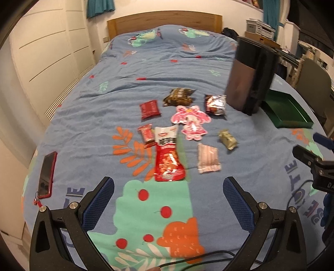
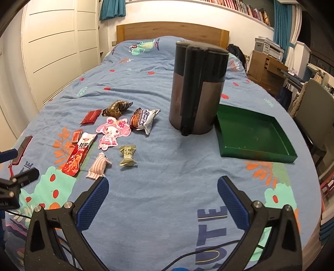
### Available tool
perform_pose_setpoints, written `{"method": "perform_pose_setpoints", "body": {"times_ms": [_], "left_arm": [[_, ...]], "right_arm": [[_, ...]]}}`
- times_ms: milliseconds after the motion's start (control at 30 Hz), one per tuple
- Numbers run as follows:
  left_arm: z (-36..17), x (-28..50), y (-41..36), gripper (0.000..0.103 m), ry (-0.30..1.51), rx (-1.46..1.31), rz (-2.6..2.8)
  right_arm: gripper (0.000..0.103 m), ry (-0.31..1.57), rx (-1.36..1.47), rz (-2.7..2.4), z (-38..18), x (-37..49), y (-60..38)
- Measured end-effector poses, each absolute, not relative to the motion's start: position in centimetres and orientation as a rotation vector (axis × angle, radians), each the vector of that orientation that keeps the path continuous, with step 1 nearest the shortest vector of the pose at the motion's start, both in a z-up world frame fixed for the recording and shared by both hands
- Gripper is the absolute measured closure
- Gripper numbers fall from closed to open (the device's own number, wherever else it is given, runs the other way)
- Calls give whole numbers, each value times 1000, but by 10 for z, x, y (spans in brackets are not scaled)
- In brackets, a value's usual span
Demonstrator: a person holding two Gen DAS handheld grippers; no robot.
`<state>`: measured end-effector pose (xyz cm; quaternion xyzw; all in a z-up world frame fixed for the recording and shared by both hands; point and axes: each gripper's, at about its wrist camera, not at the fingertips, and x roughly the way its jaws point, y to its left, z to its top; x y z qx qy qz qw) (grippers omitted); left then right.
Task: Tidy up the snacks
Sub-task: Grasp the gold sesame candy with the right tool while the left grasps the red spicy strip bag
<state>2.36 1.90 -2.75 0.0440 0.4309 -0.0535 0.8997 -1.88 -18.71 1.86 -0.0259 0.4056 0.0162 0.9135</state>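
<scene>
Crinkly foil snack packets (image 1: 169, 154) lie on the wrinkled bed (image 2: 158, 187); both the left gripper (image 1: 168, 195) and right gripper (image 2: 162, 193) have jaws released, ribbed blue pads (image 2: 92, 203) empty.

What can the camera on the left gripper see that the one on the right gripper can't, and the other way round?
Only the left view shows the whole phone lying flat; the right view shows it edge-on. Only the right view shows the bookshelf and the green tray's whole floor. Both show the snack packets, such as the long red packet, the tall dark canister, and open fingers holding nothing.
</scene>
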Motion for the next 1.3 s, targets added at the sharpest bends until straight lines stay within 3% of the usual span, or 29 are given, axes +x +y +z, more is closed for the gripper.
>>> {"method": "perform_pose_setpoints", "body": {"times_ms": [300,633,833,1000,1133,1167,1300], "left_arm": [[-54,54,53,1,976,16,-44],[-89,100,42,1,1065,4,-57],[-110,130,26,8,1111,35,-81],[-129,149,23,25,1164,31,-73],[-139,157,25,31,1191,17,-81],[-141,159,26,32,1196,12,-84],[-143,163,23,39,1201,17,-95]], "right_arm": [[0,897,-40,97,-10,9,-174],[0,956,-23,159,-43,60,-155],[1,1002,-26,175,-67,93,-143],[33,1042,-19,190,-85,113,-139],[57,1069,-17,209,-95,122,-137],[59,1073,-16,214,-97,124,-137],[100,1082,-15,232,-101,128,-135]]}}
